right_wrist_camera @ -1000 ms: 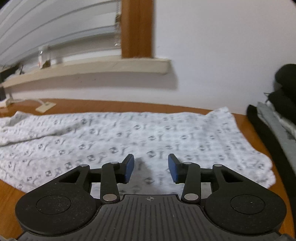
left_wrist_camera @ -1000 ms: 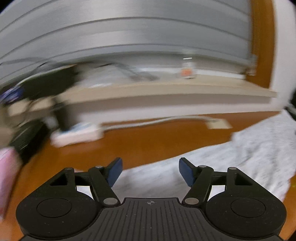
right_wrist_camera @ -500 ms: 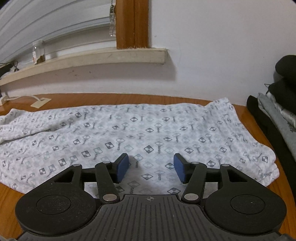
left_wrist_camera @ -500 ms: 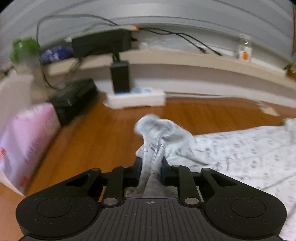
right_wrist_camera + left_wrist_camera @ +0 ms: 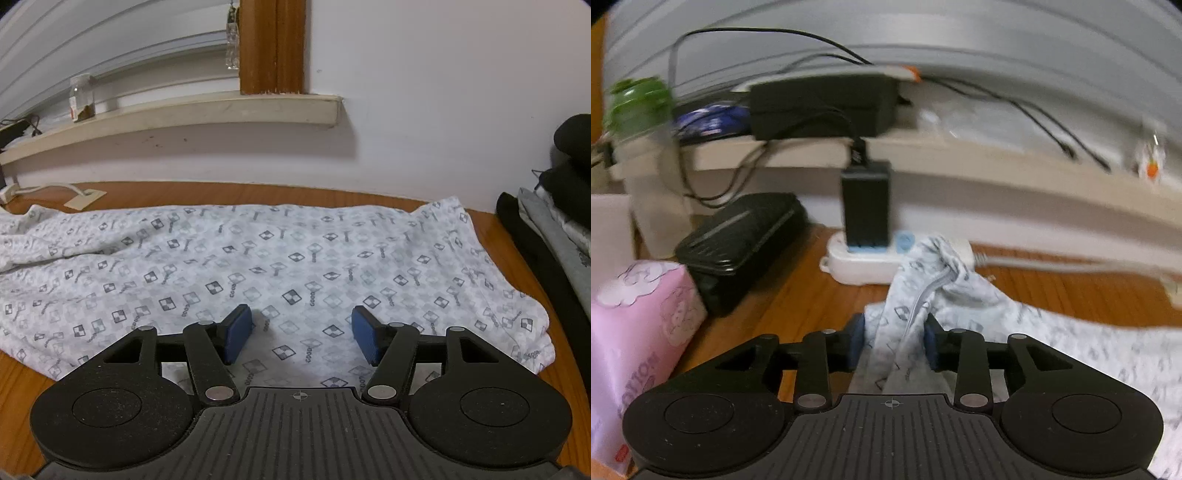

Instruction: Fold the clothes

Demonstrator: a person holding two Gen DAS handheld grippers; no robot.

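A white garment with a grey diamond print [image 5: 295, 258] lies spread flat on the wooden table [image 5: 22, 373]. My left gripper [image 5: 894, 341] is shut on a bunched end of the garment [image 5: 923, 280] and holds it lifted off the table. My right gripper [image 5: 301, 334] is open and empty, low over the near edge of the garment, with fabric between and under its blue pads [image 5: 236, 332].
In the left wrist view a pink tissue pack [image 5: 635, 332], a black case [image 5: 738, 243], a white power strip with a black adapter [image 5: 864, 254] and cables stand at the back. A stack of folded dark and grey clothes [image 5: 554, 229] sits at the right.
My left gripper has swung left, closed on the garment's end and raised it. My right gripper has opened wider over the fabric.
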